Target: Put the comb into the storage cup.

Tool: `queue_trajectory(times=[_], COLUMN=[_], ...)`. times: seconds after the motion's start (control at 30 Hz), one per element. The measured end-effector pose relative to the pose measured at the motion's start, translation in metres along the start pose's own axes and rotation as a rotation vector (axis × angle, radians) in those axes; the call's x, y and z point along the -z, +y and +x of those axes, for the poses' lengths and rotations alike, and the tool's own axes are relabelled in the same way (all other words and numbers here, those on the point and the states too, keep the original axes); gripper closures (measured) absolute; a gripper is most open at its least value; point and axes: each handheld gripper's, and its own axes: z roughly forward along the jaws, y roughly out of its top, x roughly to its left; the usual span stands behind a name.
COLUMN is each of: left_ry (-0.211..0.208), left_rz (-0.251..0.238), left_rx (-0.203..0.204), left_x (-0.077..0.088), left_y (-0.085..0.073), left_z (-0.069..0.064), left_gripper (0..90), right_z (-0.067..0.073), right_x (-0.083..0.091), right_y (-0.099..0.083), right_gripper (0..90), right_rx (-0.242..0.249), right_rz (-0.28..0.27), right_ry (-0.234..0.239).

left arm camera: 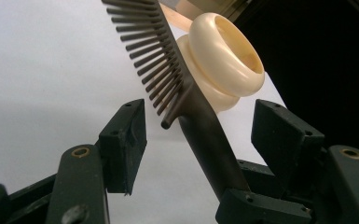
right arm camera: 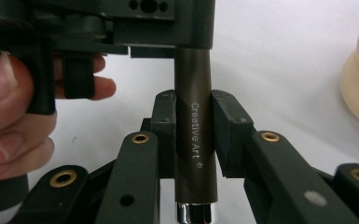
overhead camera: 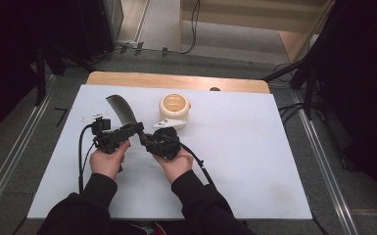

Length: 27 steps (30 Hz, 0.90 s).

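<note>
Your left tool (overhead camera: 127, 131) stands nearest, jaws apart around the comb (overhead camera: 121, 110) handle, pads not touching it. To its right, your right tool (overhead camera: 153, 142) clenches that handle, holding the comb above the bench (overhead camera: 254, 161), teeth reaching toward the cream holder (overhead camera: 175, 110). Release the right too soon and the comb could drop. Both hands are palm-up, tools facing each other.

Between the jaws, the comb (left arm camera: 200, 121) looks matt dark plastic with a chrome tip; beyond them, the cream holder (left arm camera: 224, 60) is glossy, smooth.
</note>
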Motion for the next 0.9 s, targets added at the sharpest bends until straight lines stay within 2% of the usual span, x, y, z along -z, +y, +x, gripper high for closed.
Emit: queue_trajectory(times=[0.27,0.53,0.7,0.9], left_ry=[0.004,-0.019,-0.041,-0.081], left_rz=[0.033,0.063,0.061,0.072], left_rx=[0.013,0.015,0.042,0.074], left_x=[-0.0034,-0.0049,-0.0043,-0.0038], left_y=[-0.0013,-0.0025,-0.002,-0.0007], left_z=[0.0011,0.0009,0.002,0.0044], left_gripper=[48.6,60.7,63.4,66.1], right_z=[0.0007,0.0009,0.0003,-0.0023], right_x=[-0.0014,-0.0031,-0.0027,-0.0026], right_y=[-0.0002,-0.001,-0.0011,-0.0013], right_gripper=[70.4,70.4,70.3,70.0], right_rx=[-0.026,-0.041,-0.044,-0.049], right_rz=[-0.013,-0.005,-0.003,0.0], right_ry=[0.01,0.031,0.035,0.063])
